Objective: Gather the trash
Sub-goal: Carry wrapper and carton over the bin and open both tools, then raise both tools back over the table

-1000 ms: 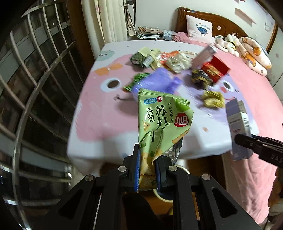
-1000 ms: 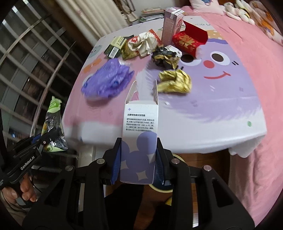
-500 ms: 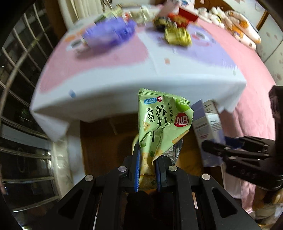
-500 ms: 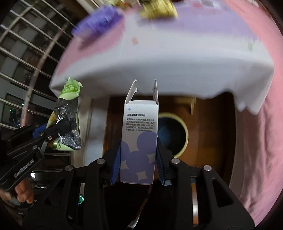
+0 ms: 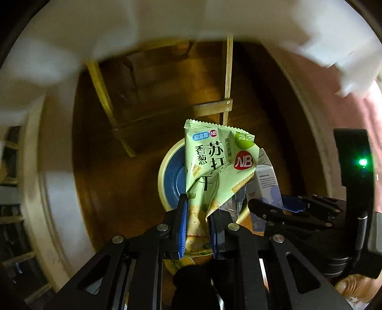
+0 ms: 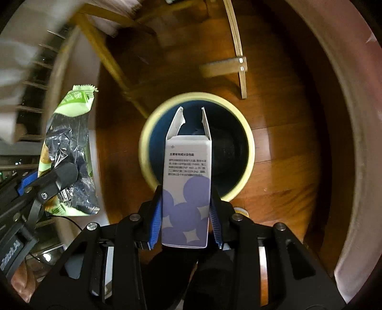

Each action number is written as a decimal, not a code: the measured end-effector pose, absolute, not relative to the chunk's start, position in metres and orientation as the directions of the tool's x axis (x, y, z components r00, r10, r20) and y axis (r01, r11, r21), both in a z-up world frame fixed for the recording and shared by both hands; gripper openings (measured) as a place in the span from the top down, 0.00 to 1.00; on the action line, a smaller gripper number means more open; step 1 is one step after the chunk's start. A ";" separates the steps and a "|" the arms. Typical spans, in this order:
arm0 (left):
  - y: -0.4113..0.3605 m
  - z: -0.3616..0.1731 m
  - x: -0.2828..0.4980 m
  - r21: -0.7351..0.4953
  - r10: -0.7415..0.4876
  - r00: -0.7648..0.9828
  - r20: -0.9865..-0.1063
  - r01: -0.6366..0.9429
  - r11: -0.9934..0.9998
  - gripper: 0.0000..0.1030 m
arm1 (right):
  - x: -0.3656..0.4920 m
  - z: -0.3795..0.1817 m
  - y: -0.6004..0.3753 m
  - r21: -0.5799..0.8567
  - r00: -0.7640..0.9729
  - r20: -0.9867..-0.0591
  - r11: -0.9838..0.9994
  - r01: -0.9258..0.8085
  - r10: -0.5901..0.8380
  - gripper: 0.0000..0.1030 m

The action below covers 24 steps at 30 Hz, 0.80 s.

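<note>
My left gripper (image 5: pixel 197 209) is shut on a green cracker wrapper (image 5: pixel 214 164), which hangs over a round bin (image 5: pixel 170 181) with a cream rim and dark blue inside. The wrapper (image 6: pixel 71 152) and the left gripper (image 6: pixel 59 176) also show at the left of the right wrist view. My right gripper (image 6: pixel 186 202) is shut on a white carton with purple circles (image 6: pixel 187 178), its top flaps open, directly above the bin (image 6: pixel 248 152). The carton (image 5: pixel 266 181) and the right gripper (image 5: pixel 269 209) appear at the right of the left wrist view.
Wooden floor (image 6: pixel 286 143) surrounds the bin. Pale wooden table legs and a crossbar (image 6: pixel 229 64) stand just beyond it. The white tablecloth edge (image 5: pixel 167 19) hangs overhead, and pink bedding (image 6: pixel 353 119) lies to the right. A thumb (image 5: pixel 351 286) shows at the lower right.
Both grippers have dropped from above the tabletop to below its edge, each still holding its item. The littered table has left view and the bin now lies under both.
</note>
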<state>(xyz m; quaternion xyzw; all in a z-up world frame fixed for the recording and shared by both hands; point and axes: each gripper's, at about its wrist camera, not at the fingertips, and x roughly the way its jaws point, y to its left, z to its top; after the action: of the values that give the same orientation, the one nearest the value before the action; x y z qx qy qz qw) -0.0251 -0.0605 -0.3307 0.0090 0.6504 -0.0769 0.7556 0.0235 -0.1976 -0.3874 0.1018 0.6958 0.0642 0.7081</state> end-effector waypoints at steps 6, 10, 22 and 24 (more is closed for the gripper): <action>-0.076 -0.389 -0.013 -0.077 -0.097 0.140 -0.985 0.141 0.987 0.46 | 0.033 -0.444 -0.202 0.248 0.039 -0.969 0.966 0.078 0.245 0.51; -0.065 -0.404 -0.004 -0.084 -0.099 0.123 -0.987 0.119 0.989 0.19 | 0.040 -0.457 -0.198 0.223 0.053 -0.974 0.972 0.075 0.220 0.38; -0.030 -0.379 0.009 -0.106 -0.115 0.158 -0.981 0.064 0.992 0.16 | 0.036 -0.412 -0.194 0.236 0.107 -0.968 0.969 0.077 0.228 0.36; -0.028 -0.359 0.009 -0.112 -0.120 0.179 -0.977 0.054 0.992 0.16 | 0.035 -0.391 -0.192 0.242 0.116 -0.966 0.967 0.075 0.233 0.36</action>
<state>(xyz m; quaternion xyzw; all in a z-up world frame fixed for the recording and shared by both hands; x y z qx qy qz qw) 0.0091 -0.0278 -0.3586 -0.0259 0.6384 -0.0568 0.7672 0.0354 -0.1916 -0.3907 0.1163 0.6629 0.0534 0.7377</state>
